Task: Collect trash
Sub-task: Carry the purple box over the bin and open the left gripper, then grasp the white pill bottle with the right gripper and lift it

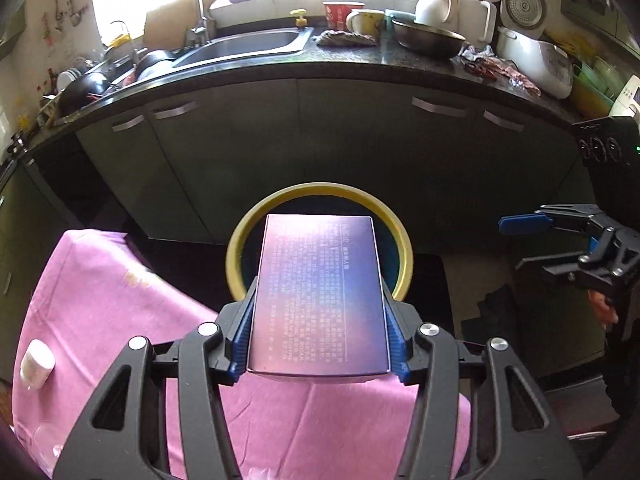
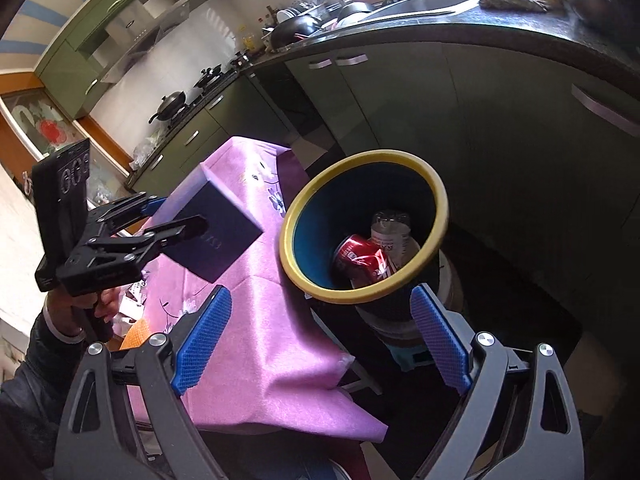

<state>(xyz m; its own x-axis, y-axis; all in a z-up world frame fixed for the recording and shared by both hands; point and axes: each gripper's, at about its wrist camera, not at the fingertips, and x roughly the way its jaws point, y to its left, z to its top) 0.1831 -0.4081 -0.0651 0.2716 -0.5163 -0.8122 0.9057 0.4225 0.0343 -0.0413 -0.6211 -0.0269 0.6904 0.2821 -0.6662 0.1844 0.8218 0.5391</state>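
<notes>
Two blue pads of the left gripper (image 1: 319, 336) are pinching a flat purple box (image 1: 320, 292) by its long edges, so the box's long axis is running straight out from the jaws toward the yellow-rimmed bin (image 2: 362, 232). In the left wrist view the far end of the box is overlapping the bin's mouth; the right wrist view, though, is showing the box over the pink cloth beside the rim (so it is probably not yet over the opening). The release, I judge, is hanging on that gap: the box needs to be carried across the near rim before the jaws let go. The left hand is plainly the nearer one to this job.

The right gripper (image 2: 320, 340) is hanging beside the bin with its jaws spread and nothing between them. A red can (image 2: 360, 258) and a clear bottle (image 2: 394, 236) are already lying in the bin. The surface under the pink cloth (image 2: 256, 320) is carrying a small white jar (image 1: 37, 364); dark kitchen cabinets and a cluttered counter with a sink are standing behind.
</notes>
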